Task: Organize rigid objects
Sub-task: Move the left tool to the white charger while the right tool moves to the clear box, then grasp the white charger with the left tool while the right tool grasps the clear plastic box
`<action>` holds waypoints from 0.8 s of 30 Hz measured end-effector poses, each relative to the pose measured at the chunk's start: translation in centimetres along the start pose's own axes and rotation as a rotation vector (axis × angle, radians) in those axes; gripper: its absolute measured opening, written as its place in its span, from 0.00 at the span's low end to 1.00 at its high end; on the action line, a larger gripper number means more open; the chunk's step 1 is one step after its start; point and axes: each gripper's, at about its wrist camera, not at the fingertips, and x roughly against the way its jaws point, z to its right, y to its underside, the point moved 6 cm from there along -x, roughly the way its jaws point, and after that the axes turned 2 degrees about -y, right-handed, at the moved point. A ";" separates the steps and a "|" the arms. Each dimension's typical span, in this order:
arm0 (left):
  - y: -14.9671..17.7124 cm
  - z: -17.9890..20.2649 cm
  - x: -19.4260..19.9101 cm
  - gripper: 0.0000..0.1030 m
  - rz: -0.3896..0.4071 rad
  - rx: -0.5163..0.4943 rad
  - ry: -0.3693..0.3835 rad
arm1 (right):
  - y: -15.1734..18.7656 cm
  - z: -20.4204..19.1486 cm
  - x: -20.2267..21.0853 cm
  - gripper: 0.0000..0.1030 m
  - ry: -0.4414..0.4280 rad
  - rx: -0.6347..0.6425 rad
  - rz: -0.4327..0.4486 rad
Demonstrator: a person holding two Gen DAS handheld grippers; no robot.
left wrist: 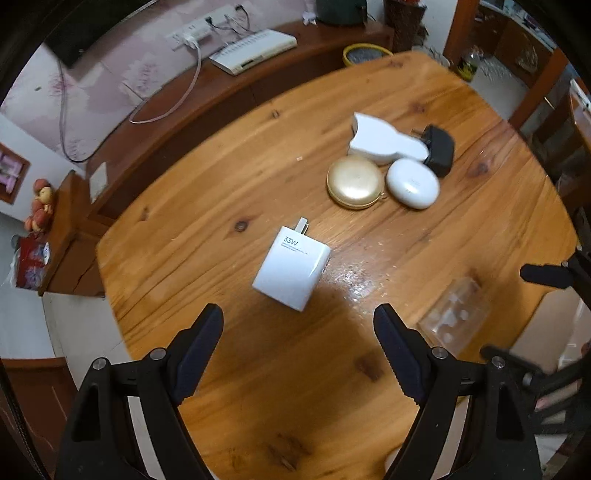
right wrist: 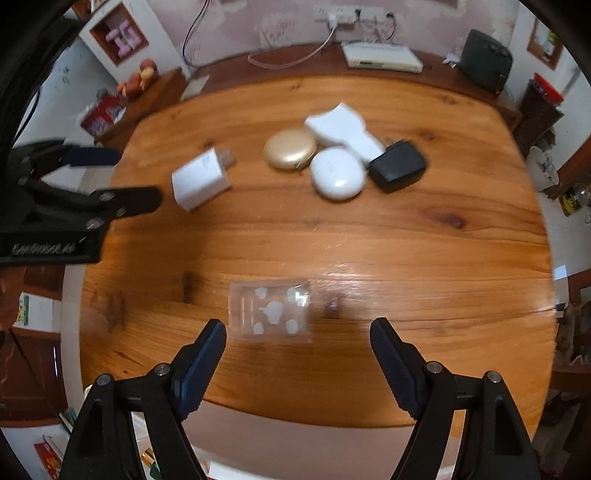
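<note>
On the wooden table (left wrist: 229,177) (right wrist: 406,240) lies a white 33W charger (left wrist: 291,267) (right wrist: 201,178), just ahead of my open, empty left gripper (left wrist: 298,317). Farther back sits a cluster: a gold round case (left wrist: 354,182) (right wrist: 290,148), a white oval case (left wrist: 412,183) (right wrist: 338,172), a white curved block (left wrist: 384,138) (right wrist: 338,123) and a black adapter (left wrist: 439,149) (right wrist: 398,165). A clear plastic tray (right wrist: 271,312) (left wrist: 456,317) lies right before my open, empty right gripper (right wrist: 298,332). The left gripper (right wrist: 136,177) shows from the side in the right wrist view; the right gripper (left wrist: 506,314) shows at the left wrist view's right edge.
A dark sideboard (left wrist: 258,85) (right wrist: 436,72) behind the table carries a white router (left wrist: 255,51) (right wrist: 382,55), a cable and a dark box (right wrist: 487,55). A power strip (left wrist: 192,35) hangs on the wall. A yellow-rimmed dish (left wrist: 364,53) sits past the table's far edge.
</note>
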 end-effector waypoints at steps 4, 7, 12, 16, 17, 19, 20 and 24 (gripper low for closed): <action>-0.7 -0.2 -2.2 0.83 -0.027 -0.008 0.016 | -0.1 -1.2 -2.0 0.79 0.025 0.037 -0.040; -1.1 -0.2 -3.3 0.83 -0.040 -0.014 0.024 | -0.2 -1.6 -2.8 0.79 0.047 0.045 -0.060; -1.7 -0.2 -4.8 0.83 -0.052 -0.020 0.034 | -0.5 -1.8 -4.3 0.79 0.081 0.048 -0.104; -2.2 -0.1 -5.6 0.82 -0.066 -0.019 0.047 | -0.5 -1.7 -5.2 0.79 0.077 0.031 -0.135; -2.2 -0.1 -5.7 0.82 -0.069 -0.017 0.049 | -0.5 -1.7 -5.3 0.79 0.077 0.028 -0.140; -2.2 -0.1 -5.9 0.82 -0.070 -0.019 0.040 | -0.5 -1.6 -5.4 0.79 0.069 0.027 -0.147; -2.1 0.0 -6.0 0.82 -0.074 -0.020 0.038 | -0.4 -1.6 -5.4 0.79 0.068 0.026 -0.154; -1.7 0.0 -6.7 0.68 -0.096 -0.006 0.062 | -0.4 -1.7 -6.1 0.71 0.086 0.043 -0.195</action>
